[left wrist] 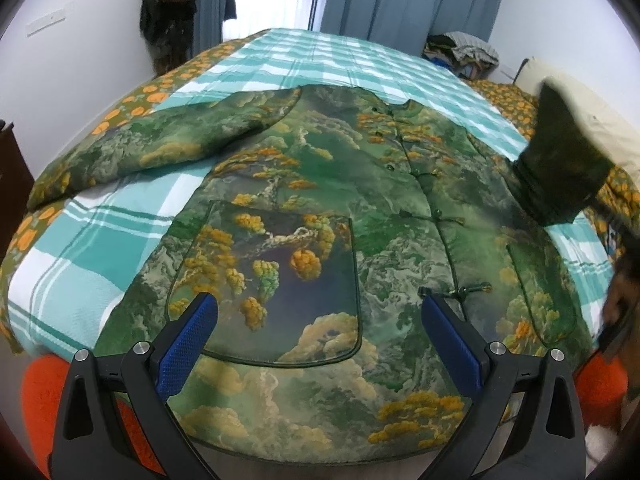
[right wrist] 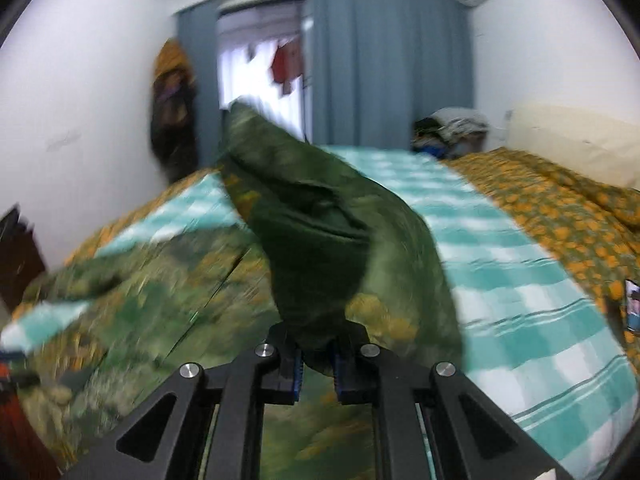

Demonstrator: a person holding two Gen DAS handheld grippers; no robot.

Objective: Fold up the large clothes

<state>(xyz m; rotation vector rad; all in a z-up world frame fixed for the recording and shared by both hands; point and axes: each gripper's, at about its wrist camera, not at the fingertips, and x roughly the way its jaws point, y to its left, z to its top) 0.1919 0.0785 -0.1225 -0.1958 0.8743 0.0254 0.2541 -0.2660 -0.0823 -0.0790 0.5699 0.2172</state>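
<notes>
Garment under inspection: one large padded jacket (left wrist: 304, 208), printed with green landscape and orange foliage, lying front-up and mostly flat on the bed (left wrist: 92, 248), over a teal checked blanket (left wrist: 340, 60). Count: one jacket, two sleeves, two patch pockets on the front, one row of knot buttons down the centre; two claws in use. The left sleeve (left wrist: 132, 152) lies spread across the blanket. The right sleeve (right wrist: 320, 232) is lifted clear of the bed, its cuff pinched in the right claw (right wrist: 318, 364), whose jaws are closed narrow on the cloth. The left claw (left wrist: 320, 332) hangs above the lower front near the pocket (left wrist: 280, 280), jaws wide, holding nothing. Handling judgement: the fabric appears soft and quilted, with some bulk and moderate weight; the raised sleeve sags and bunches, so it will not hold a shape unaided and folds will be thick rather than crisp. The surface does not look slippery, though this cannot be confirmed. Nothing fragile except perhaps the knot buttons. Recommended holds: cuffs, hem corners and shoulder seams, where layers are doubled and a pinch will carry the load. The right wrist view is blurred; finer detail there cannot be certified.
</notes>
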